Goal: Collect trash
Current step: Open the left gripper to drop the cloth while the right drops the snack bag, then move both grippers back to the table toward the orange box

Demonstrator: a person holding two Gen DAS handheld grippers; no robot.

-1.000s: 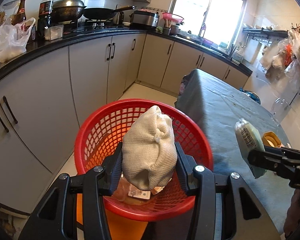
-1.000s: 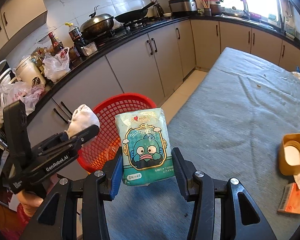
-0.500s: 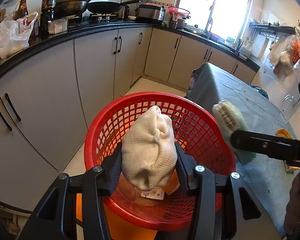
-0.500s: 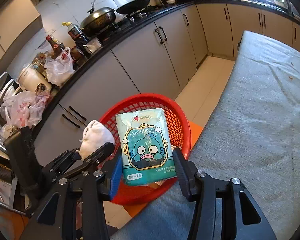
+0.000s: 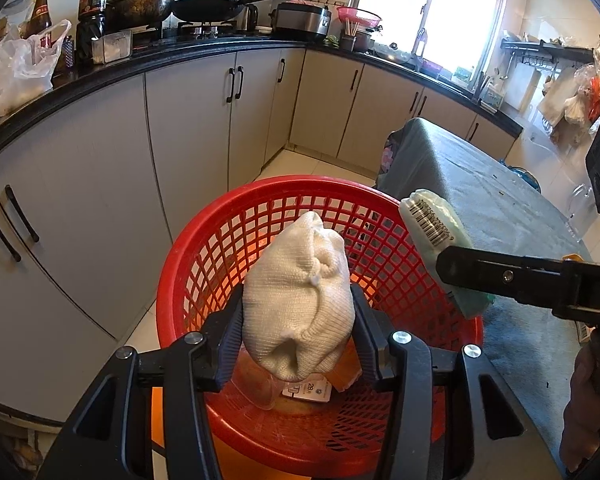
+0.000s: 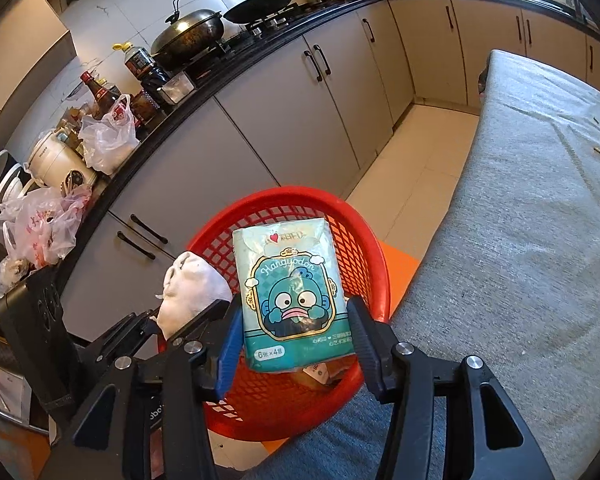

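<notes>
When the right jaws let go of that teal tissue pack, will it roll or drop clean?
Tissue pack probably drops flat into the red basket: its shape is boxy. Glossy wrapper looks slippery, so it may slide early as the right gripper jaws open. Likely light and soft.

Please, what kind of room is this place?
Most likely a home kitchen. A wok sits on a gas stove on the dark countertop, cupboards run below, and sauce bottles and a rice cooker stand along it.
</notes>
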